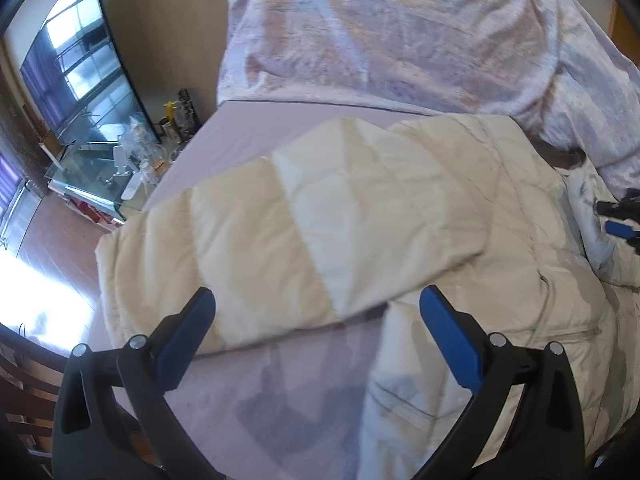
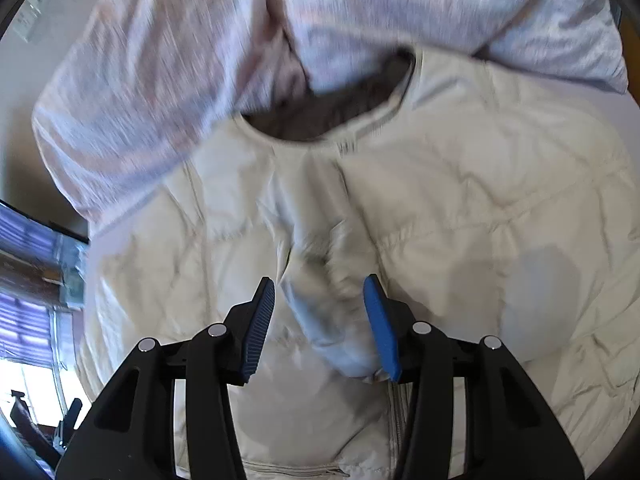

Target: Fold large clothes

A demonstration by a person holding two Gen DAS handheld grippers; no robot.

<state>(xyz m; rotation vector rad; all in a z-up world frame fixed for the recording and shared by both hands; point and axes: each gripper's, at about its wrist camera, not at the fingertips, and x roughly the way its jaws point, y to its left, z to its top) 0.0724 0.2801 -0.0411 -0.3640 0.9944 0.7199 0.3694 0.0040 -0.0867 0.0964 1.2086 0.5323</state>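
Lying spread on the lavender bed (image 1: 248, 132), the cream puffer jacket (image 2: 460, 208) has one sleeve (image 1: 280, 240) already folded across its body — the rest looks unfolded. The right gripper (image 2: 320, 320) stands part-open astride a fabric ridge, pads not pressing it; the left gripper (image 1: 316, 320) hangs wide and empty. A rumpled quilt (image 1: 380, 32) lies beyond.

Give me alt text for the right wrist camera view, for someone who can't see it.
The right hand-held gripper hangs open over a cream quilted jacket, a raised fold of its front between the blue pads. The jacket's collar opening lies beyond, against a rumpled lilac blanket.
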